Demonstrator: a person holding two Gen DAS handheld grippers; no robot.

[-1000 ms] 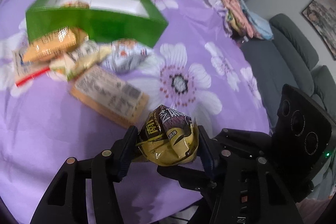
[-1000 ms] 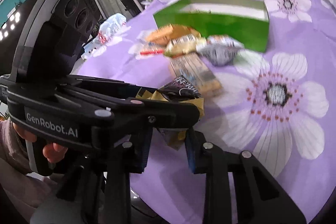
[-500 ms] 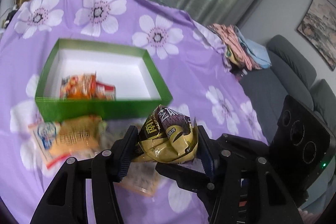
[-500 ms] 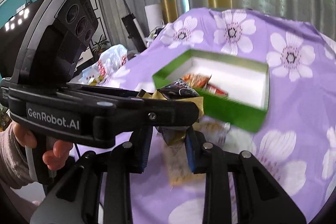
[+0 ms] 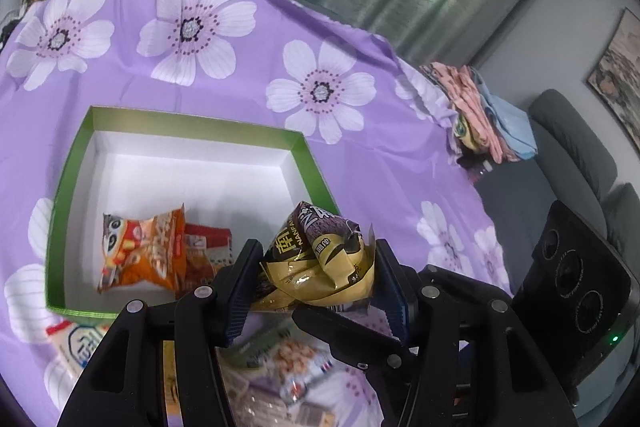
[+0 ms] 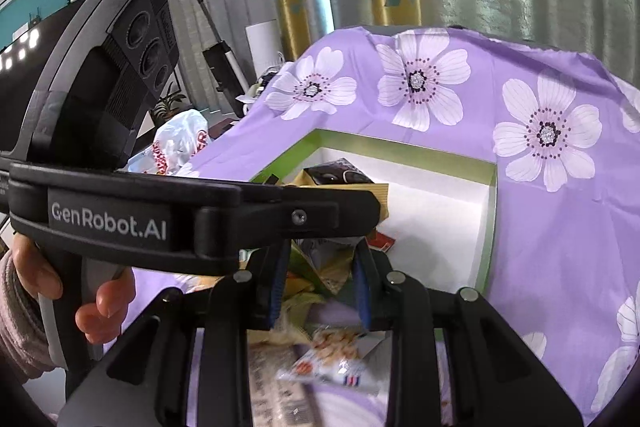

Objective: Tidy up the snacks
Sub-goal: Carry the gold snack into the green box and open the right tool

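Gold-and-purple crinkled foil, a small snack packet [image 5: 320, 263], sat pinched between the two black fingers of the left gripper [image 5: 316, 279], held in the air just above the near right corner of the green-walled, white-floored cardboard box [image 5: 308, 151]. The jaws were closed on the packet's crumpled middle, a hold that looked firm enough.

To finish the drop well, I judged, the packet wanted carrying a little farther over the white floor before the jaws parted, because it hung near the green near wall and right rim and could catch there and tip outside. Lowering it below the rim first would keep the light foil from bouncing.

Inside the box an orange snack bag [image 5: 144, 251] and a red packet [image 5: 208, 247] lay against the near wall on the left; the far half of the floor was bare, the better place to aim.

The right gripper [image 6: 320, 283] hovered close beside the left one, its blue-padded fingers set a little apart; whether they touched the foil behind them I could not tell. It crowded the approach from that side.

Loose packets lay on the purple flowered cloth [image 5: 360, 39] below both tools, among them a pale nut packet [image 6: 336, 359].
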